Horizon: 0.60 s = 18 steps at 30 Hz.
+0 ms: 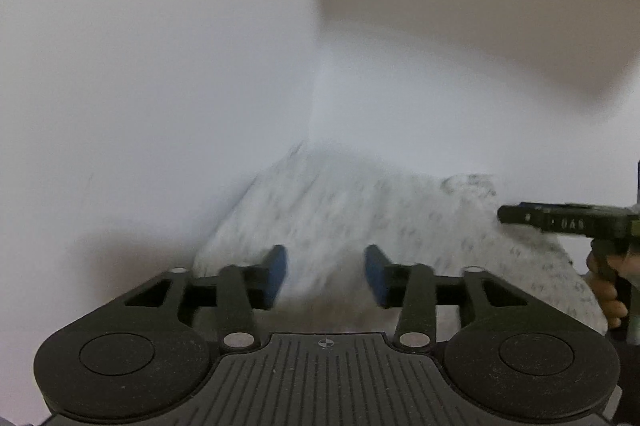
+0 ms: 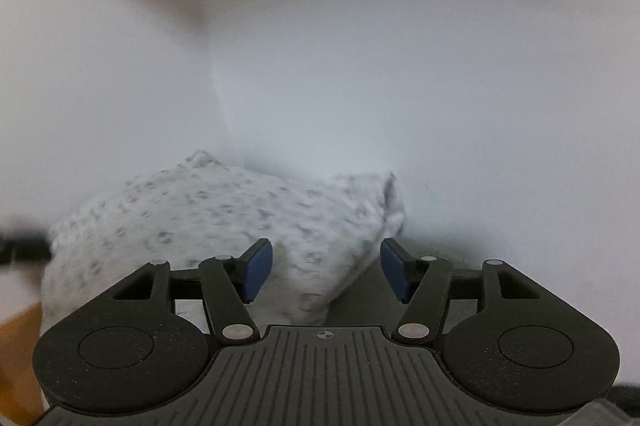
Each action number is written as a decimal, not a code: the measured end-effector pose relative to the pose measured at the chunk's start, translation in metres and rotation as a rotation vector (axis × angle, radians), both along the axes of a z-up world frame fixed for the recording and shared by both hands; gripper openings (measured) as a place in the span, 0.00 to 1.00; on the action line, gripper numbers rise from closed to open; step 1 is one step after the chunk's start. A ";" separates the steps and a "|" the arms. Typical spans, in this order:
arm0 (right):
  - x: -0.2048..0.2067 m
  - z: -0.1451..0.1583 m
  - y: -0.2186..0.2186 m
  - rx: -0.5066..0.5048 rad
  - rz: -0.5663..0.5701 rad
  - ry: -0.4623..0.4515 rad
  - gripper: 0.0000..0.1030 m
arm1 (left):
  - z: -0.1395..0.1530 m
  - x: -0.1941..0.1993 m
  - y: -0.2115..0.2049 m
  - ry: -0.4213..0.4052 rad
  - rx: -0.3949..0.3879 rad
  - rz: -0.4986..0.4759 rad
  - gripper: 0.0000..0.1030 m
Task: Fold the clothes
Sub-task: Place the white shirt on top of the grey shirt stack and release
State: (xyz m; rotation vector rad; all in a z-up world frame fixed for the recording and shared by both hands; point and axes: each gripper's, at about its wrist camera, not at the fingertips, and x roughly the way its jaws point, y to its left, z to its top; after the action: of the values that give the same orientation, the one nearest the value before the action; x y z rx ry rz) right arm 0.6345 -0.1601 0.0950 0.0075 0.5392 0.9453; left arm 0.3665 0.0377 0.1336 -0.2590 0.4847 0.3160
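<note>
A white garment with small grey specks [image 1: 352,209] lies in a low heap in a white corner, blurred in both views. My left gripper [image 1: 326,276] is open, its blue pads just above the near edge of the cloth with nothing between them. From the right wrist view the same garment [image 2: 224,218] spreads ahead and to the left. My right gripper [image 2: 326,270] is open too, and a fold of the cloth reaches into the gap between its pads without being pinched. At the right edge of the left wrist view the other gripper [image 1: 560,222] shows, held by a hand [image 1: 608,290].
White walls [image 1: 160,85] meet in a corner right behind the garment and close in on both sides. A strip of orange-brown wood [image 2: 20,354] shows at the lower left of the right wrist view. The other gripper's dark tip [image 2: 24,244] enters at the left edge.
</note>
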 end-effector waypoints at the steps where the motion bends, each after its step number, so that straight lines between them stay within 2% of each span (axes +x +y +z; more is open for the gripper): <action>1: 0.006 -0.003 0.000 0.012 -0.002 0.029 0.59 | -0.003 -0.001 0.003 -0.003 -0.037 0.015 0.48; 5: 0.026 -0.005 0.010 0.017 -0.009 0.087 0.61 | -0.017 -0.009 0.019 -0.033 -0.173 0.063 0.49; 9: 0.038 -0.007 0.020 0.017 -0.005 0.130 0.61 | -0.026 -0.010 0.029 -0.043 -0.233 0.076 0.50; 10: 0.038 -0.009 0.021 0.028 0.005 0.132 0.58 | -0.028 -0.007 0.031 -0.047 -0.248 0.078 0.52; 11: 0.038 -0.010 0.022 0.039 0.015 0.134 0.42 | -0.030 -0.005 0.034 -0.054 -0.265 0.081 0.52; 13: 0.035 -0.011 0.022 0.053 0.013 0.115 0.18 | -0.034 0.000 0.037 -0.064 -0.266 0.076 0.50; 14: 0.031 -0.010 0.020 0.057 0.002 0.093 0.12 | -0.036 0.003 0.039 -0.069 -0.264 0.072 0.43; 15: 0.028 -0.009 0.018 0.060 -0.010 0.071 0.11 | -0.037 0.005 0.039 -0.083 -0.248 0.066 0.37; 16: 0.024 -0.009 0.017 0.064 -0.022 0.049 0.09 | -0.036 0.008 0.038 -0.102 -0.226 0.060 0.25; 17: 0.021 -0.008 0.015 0.067 -0.034 0.027 0.07 | -0.035 0.012 0.037 -0.112 -0.208 0.057 0.20; 18: 0.017 -0.007 0.014 0.071 -0.046 0.005 0.07 | -0.033 0.017 0.036 -0.116 -0.193 0.056 0.20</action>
State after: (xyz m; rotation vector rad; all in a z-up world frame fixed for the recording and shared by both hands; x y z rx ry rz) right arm 0.6518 -0.1463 0.0876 0.0856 0.5076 0.9193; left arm 0.3833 0.0737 0.1005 -0.4762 0.3935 0.3072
